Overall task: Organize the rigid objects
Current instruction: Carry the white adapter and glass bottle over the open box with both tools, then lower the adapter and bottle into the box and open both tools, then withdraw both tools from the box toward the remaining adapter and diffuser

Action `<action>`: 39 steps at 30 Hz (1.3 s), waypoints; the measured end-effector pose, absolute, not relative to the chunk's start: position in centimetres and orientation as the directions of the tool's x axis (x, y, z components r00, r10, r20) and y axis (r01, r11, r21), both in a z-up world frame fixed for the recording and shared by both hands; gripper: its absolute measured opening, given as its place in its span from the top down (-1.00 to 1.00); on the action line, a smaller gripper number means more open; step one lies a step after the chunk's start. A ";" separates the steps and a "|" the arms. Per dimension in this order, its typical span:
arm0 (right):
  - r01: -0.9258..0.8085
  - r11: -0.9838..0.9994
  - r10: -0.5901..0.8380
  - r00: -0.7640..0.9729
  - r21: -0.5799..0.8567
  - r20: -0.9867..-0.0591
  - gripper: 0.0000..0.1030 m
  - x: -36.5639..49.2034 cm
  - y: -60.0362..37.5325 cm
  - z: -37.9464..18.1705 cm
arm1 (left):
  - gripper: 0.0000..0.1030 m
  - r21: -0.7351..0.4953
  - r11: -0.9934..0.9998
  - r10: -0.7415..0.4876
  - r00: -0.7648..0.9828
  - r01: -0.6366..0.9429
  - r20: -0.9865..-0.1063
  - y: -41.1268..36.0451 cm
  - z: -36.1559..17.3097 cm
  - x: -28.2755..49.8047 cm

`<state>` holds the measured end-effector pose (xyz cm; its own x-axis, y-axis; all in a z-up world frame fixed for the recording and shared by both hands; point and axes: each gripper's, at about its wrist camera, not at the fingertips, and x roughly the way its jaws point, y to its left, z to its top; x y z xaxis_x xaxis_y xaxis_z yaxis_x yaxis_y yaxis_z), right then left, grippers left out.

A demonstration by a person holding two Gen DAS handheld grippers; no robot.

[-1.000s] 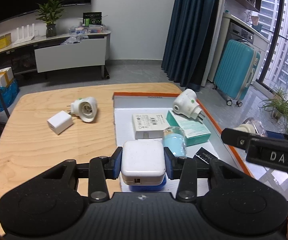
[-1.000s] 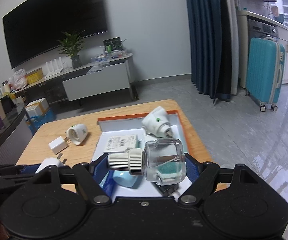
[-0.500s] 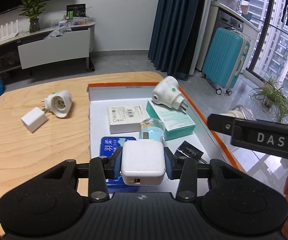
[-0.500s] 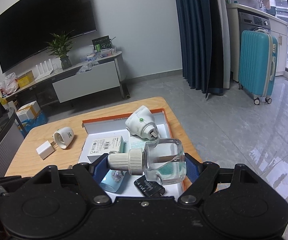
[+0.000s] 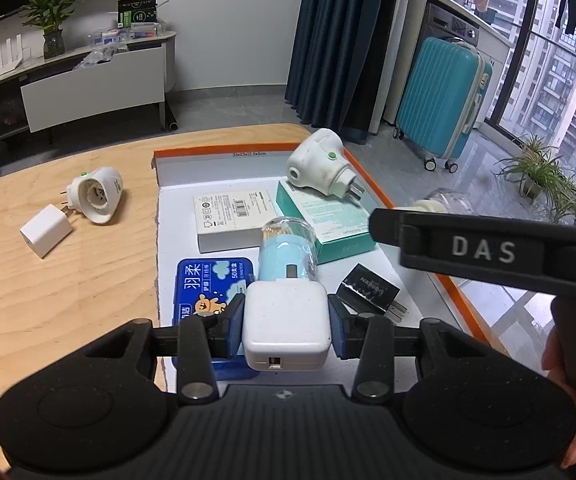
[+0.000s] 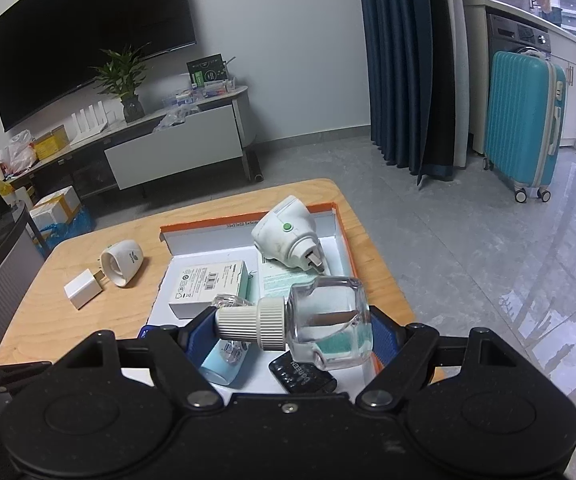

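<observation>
Wooden table (image 5: 68, 280) carries an orange-rimmed tray (image 5: 443, 292) already crowded, so the left gripper (image 5: 286, 326), clamped on a charger (image 5: 286, 328), and the right gripper (image 6: 289, 328), clamped on a bottle (image 6: 323, 330), risk knocking the upright jar (image 5: 287, 254) when releasing.

A home living room: a big wall TV (image 6: 88, 40) above a low media console (image 6: 176, 152) with a potted plant (image 6: 122, 76), dark blue curtains (image 6: 403, 60), a teal suitcase (image 6: 523, 120), a washing machine (image 6: 517, 38) and balcony glass facing apartment towers (image 5: 567, 60).
</observation>
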<state>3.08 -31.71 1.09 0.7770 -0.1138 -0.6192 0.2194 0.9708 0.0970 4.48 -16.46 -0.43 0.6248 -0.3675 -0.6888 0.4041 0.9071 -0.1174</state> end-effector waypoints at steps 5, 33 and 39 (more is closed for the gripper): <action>0.210 0.973 -0.107 0.771 0.091 -0.628 -0.79 3.7 -31.8 0.8 | 0.18 -0.118 0.902 -0.373 0.614 0.415 -0.696 -16.9 -0.8 4.5; 0.224 0.966 -0.112 0.814 0.130 -0.569 -0.78 3.4 -33.5 2.3 | -0.18 -0.184 0.858 -0.460 0.557 0.480 -0.691 -18.5 -1.8 4.4; 0.211 0.971 -0.113 0.818 0.112 -0.564 -0.78 3.3 -32.4 2.7 | -0.44 -0.164 0.893 -0.407 0.597 0.418 -0.691 -16.8 -0.8 4.6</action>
<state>3.30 -32.38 2.67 0.8179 -0.1128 -0.5642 0.2112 0.9710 0.1120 4.61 -16.83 -0.82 0.5969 -0.4069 -0.6914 0.4184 0.8932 -0.1644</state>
